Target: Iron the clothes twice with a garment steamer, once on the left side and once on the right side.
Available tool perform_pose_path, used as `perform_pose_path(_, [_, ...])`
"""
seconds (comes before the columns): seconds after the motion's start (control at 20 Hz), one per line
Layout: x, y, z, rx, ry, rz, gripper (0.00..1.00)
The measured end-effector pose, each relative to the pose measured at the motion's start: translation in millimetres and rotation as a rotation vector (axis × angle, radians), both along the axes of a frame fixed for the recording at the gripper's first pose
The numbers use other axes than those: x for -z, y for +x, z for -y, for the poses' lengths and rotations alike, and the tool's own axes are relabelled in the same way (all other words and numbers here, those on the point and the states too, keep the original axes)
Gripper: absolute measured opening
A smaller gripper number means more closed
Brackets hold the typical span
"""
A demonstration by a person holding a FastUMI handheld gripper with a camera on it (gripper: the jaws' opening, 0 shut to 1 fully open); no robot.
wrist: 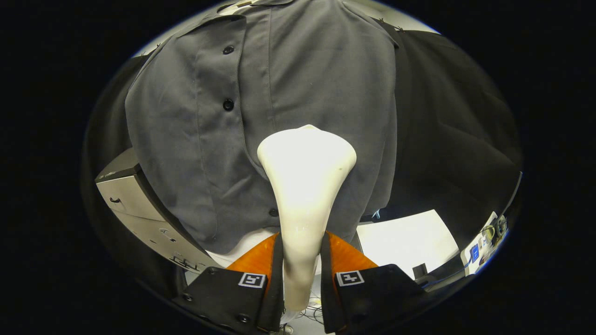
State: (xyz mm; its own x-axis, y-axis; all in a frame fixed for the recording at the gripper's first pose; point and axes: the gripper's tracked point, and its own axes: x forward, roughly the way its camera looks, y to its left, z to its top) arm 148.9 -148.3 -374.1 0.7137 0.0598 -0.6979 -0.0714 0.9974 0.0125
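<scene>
A grey button-front shirt [298, 79] hangs upright just ahead of me, its dark buttons running down the placket to the left of the steamer. The white garment steamer [305, 177] stands between my fingers, its wide head lying against the lower middle of the shirt, to the right of the button line. My gripper [301, 242] is shut on the steamer's narrow handle, one finger pressing on each side. The steamer head hides the cloth behind it.
A grey metal cabinet [135, 200] stands at the lower left beside the shirt's hem. A white tabletop [405, 239] lies at the lower right, with a power strip [482, 244] and cables at its far end. Black cloth [456, 116] hangs behind the shirt.
</scene>
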Motion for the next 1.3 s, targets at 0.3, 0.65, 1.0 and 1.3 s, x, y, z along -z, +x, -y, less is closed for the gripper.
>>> perform_pose_path(0.3, [14, -7, 10, 0.019, -0.003, -0.013, 0.41])
perform_pose_path(0.65, [36, -18, 18, 0.036, -0.010, -0.070, 0.41])
perform_pose_path(1.0, [22, -17, 16, 0.052, -0.016, -0.063, 0.41])
perform_pose_path(1.3, [-36, -6, -4, 0.064, -0.014, -0.007, 0.41])
